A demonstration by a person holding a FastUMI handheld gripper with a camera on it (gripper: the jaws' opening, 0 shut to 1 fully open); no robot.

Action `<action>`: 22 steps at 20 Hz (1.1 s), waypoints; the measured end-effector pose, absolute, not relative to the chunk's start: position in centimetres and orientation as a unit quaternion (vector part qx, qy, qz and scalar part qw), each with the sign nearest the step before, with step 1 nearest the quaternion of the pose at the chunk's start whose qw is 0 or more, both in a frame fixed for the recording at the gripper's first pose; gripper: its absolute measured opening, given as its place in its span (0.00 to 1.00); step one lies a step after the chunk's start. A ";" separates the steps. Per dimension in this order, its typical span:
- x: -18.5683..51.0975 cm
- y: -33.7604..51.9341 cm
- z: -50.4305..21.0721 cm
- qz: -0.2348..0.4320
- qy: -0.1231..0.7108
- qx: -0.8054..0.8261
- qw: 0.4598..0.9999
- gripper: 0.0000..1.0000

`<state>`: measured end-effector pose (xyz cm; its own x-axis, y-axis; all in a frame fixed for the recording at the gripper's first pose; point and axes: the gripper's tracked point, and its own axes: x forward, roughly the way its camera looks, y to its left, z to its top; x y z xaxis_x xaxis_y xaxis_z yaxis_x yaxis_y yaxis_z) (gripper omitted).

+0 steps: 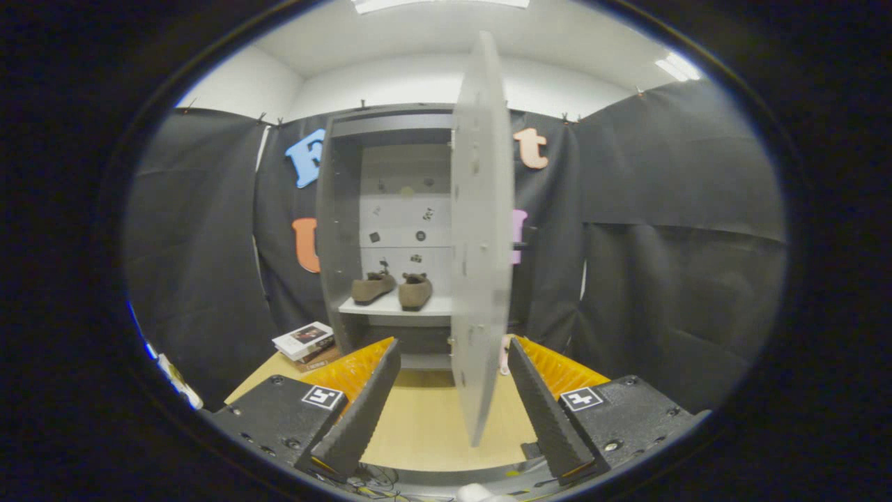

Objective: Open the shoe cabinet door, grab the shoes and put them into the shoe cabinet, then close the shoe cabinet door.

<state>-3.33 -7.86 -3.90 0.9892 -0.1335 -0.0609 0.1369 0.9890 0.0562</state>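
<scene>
A grey shoe cabinet (341,230) stands on the wooden table against the booth's wall. Its door (481,230) hangs wide open, edge-on toward me, its lower edge reaching down between my fingers. Two brown shoes (394,288) sit side by side on the white shelf (390,307) inside the cabinet. My gripper (453,359) is open, with one finger (362,404) left of the door and the other finger (547,408) right of it. Neither finger touches the door.
A small stack of books (305,341) lies on the table left of the cabinet's foot. The wooden tabletop (425,425) stretches from my fingers to the cabinet. Black cloth walls close the booth on both sides.
</scene>
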 end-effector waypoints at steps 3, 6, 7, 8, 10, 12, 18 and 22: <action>-3.8 -13.6 -3.6 -0.095 0.021 0.043 0.994 0.99; -2.8 -18.1 -3.1 -0.095 0.017 0.053 0.994 0.99; -1.9 -19.2 -2.9 -0.088 0.017 0.056 0.994 0.99; -1.2 -19.9 -2.7 -0.082 0.016 0.058 0.995 0.99; 0.4 -20.9 -2.7 -0.064 0.021 0.055 0.996 0.99; 2.0 -21.7 -2.2 -0.040 0.027 0.055 0.997 0.99; 6.5 -19.4 -1.7 0.040 0.035 0.052 0.997 0.99; 7.1 -18.4 -1.1 0.061 0.028 0.038 0.997 0.98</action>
<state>7.07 -18.40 -1.08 0.9909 0.1238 -0.0520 -0.1195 0.9897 0.0786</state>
